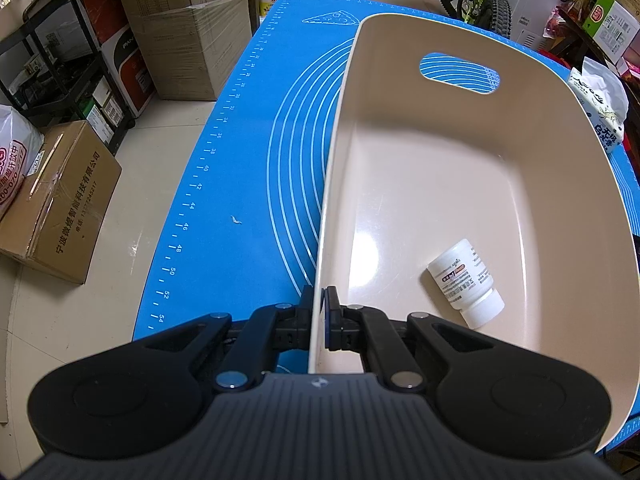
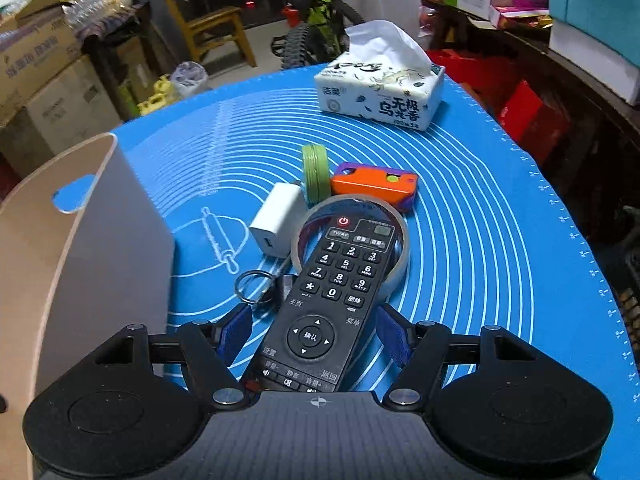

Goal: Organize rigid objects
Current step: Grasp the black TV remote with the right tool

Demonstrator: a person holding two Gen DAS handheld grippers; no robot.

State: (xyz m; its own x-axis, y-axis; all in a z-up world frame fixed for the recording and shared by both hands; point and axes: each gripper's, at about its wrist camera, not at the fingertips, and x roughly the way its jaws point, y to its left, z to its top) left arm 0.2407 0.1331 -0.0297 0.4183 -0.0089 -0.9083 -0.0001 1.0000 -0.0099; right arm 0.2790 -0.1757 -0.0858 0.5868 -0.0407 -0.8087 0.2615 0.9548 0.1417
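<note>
We have the black remote control (image 2: 328, 296) lying between our right gripper's (image 2: 316, 332) spread pads, its far end propped on the tape roll (image 2: 394, 240) on the blue mat (image 2: 480, 220). We should centre, then close evenly on its long sides, so nothing drags. Our left gripper (image 1: 326, 320) pinches the beige bin's (image 1: 500, 168) rim; a white bottle (image 1: 466, 284) lies inside.

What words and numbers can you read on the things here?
"1 2 3 4 5 6 7 8 9 0", "TV/AV", "确认": remote control.
"无极乌共香": tissue pack.
"40, 42, 44, 46, 48, 50, 52, 54": ruler on blue mat.
"宁波微鹅智能科技有限公司": cardboard box.
White bottle label: too small to read.
</note>
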